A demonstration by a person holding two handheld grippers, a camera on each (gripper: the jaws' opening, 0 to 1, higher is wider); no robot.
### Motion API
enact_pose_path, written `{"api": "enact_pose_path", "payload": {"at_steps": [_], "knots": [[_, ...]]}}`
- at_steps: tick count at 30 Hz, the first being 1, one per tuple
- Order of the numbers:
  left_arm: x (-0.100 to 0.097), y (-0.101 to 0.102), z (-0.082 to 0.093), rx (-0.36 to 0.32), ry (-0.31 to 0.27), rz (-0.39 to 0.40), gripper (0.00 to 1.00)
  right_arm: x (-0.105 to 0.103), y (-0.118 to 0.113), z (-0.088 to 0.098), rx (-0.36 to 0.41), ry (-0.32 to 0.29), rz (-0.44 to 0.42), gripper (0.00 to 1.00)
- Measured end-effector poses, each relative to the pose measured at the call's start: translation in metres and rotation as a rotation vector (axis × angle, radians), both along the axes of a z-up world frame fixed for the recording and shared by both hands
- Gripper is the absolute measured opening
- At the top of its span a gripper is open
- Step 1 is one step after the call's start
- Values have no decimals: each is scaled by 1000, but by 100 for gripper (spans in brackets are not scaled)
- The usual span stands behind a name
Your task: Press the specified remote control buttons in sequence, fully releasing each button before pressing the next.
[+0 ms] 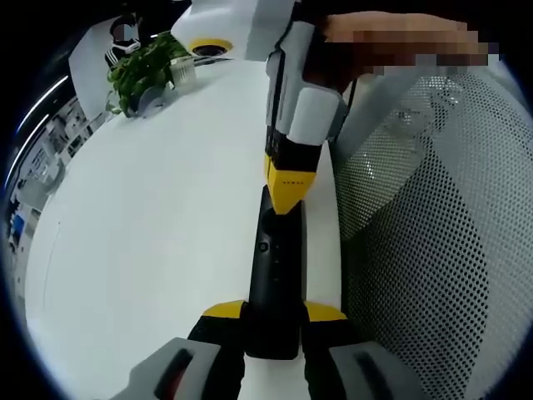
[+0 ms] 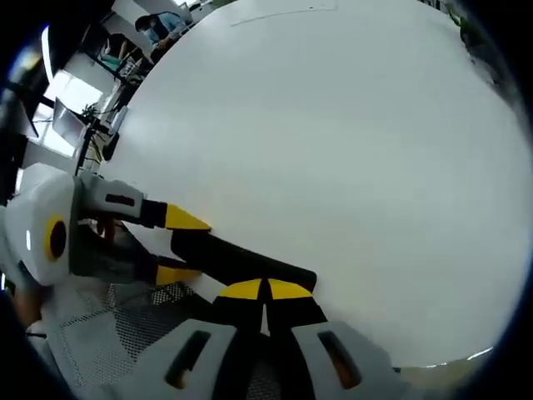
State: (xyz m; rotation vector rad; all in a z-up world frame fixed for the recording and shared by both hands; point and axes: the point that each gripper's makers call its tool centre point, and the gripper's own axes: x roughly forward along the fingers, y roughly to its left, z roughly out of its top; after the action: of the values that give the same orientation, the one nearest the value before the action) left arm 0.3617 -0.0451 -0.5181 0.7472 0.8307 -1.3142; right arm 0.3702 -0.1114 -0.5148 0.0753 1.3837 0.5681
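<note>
A slim black remote control lies lengthways over the right edge of the white table. My left gripper is shut on its near end, one yellow-tipped jaw on each side. My right gripper comes down from above with its yellow tips together, resting on the remote's far end. In the right gripper view, the right gripper is shut, tips touching the top of the remote control. The left gripper reaches in from the left, clamped on it. The buttons under the tips are hidden.
A potted green plant stands at the table's far side. A grey mesh chair sits close against the table edge beside the remote; the mesh chair also lies under the left gripper. Broad white tabletop stretches beyond.
</note>
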Motion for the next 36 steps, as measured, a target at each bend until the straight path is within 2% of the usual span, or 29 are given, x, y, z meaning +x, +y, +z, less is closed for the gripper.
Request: {"api": "enact_pose_path", "payload": {"at_steps": [7, 16, 23, 28, 36], "knots": [[0, 0, 0, -9, -1, -2, 25, 2, -2, 1, 24, 35, -38, 0], [0, 0, -1, -11, 3, 0, 24, 12, 6, 12, 82, -23, -66, 0], [-1, -2, 0, -10, 5, 19, 24, 10, 6, 8, 65, -15, -49, 0], [-1, -2, 0, -10, 4, 19, 24, 14, 8, 9, 65, -44, -38, 0], [-1, -2, 0, -15, 8, 21, 24, 10, 12, 3, 64, -33, -19, 0]]}}
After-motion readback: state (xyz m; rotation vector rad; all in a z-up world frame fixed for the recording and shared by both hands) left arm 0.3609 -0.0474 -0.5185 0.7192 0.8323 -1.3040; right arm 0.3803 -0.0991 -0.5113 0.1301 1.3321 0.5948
